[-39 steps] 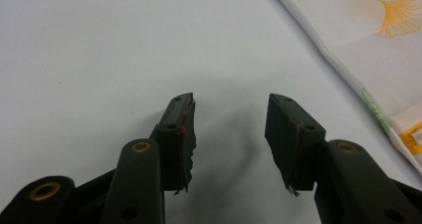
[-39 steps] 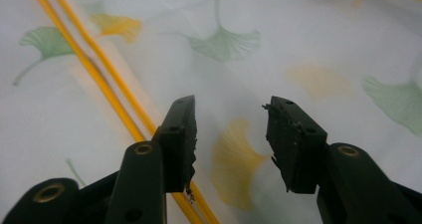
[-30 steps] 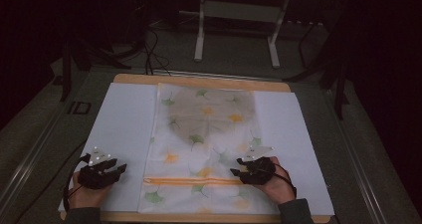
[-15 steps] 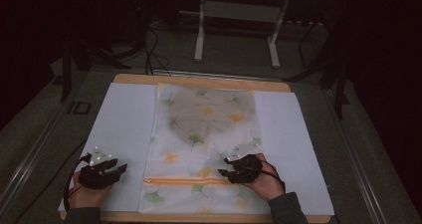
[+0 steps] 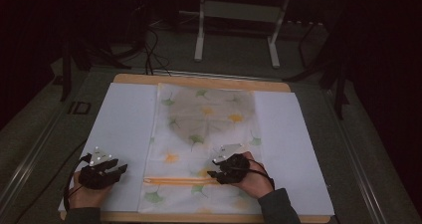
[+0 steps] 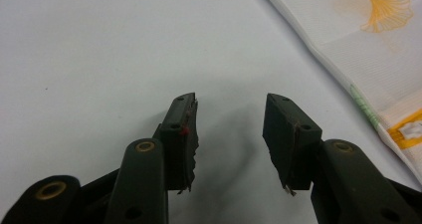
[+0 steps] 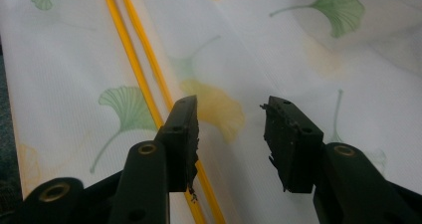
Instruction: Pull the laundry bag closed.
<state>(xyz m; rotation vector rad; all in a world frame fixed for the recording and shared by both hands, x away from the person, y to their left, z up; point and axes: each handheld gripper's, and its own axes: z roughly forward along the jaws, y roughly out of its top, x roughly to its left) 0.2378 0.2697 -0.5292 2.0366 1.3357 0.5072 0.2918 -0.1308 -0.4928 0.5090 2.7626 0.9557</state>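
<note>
A thin white cloth (image 5: 209, 119) printed with green and yellow ginkgo leaves lies flat along the middle of the table. A double orange stripe (image 5: 174, 180) crosses it near the front edge. My right gripper (image 5: 213, 168) hovers over the cloth's front part, pointing left. In the right gripper view its jaws (image 7: 229, 107) stand open above the stripe (image 7: 139, 50) and a yellow leaf, with nothing between them. My left gripper (image 5: 121, 170) rests over the white sheet left of the cloth. It is open and empty (image 6: 230, 104), and the cloth's edge (image 6: 368, 45) lies off to its right.
A white sheet (image 5: 124, 119) covers the wooden board (image 5: 199, 79) on both sides of the cloth. A metal stand (image 5: 234, 15) and cables are on the dark floor beyond the table's far edge.
My right gripper has slid left across the cloth, from near its right border toward its middle by the orange stripe. The left gripper has kept still.
</note>
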